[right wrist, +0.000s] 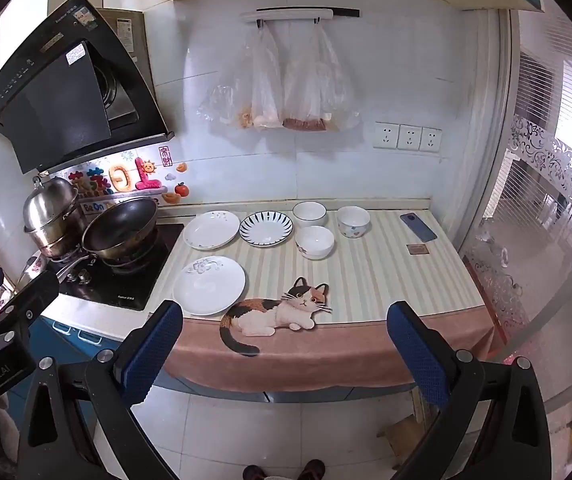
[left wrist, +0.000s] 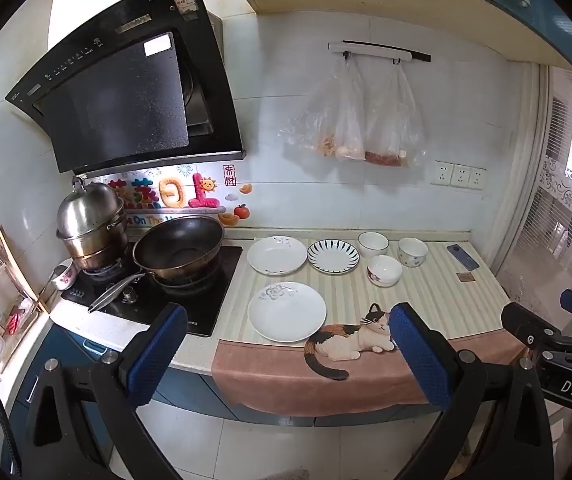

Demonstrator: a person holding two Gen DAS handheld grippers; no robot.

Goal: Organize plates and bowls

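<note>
I am holding both the left gripper (left wrist: 282, 356) and the right gripper (right wrist: 286, 352) back from the surface (right wrist: 386, 280), fingers spread wide and gripping nothing. Three plates are sitting apart: the near plate (left wrist: 287, 311), the far plate (left wrist: 277, 255), the striped plate (left wrist: 333, 255). Three bowls (left wrist: 384, 270) are clustering just beside them. I am judging the glazed rims slippery; pinching one shallowly risks a tilt and a drop, and reaching past the wok (left wrist: 178, 246) risks a knock.

Shoes (right wrist: 284, 472) cropped at bottom edge
</note>
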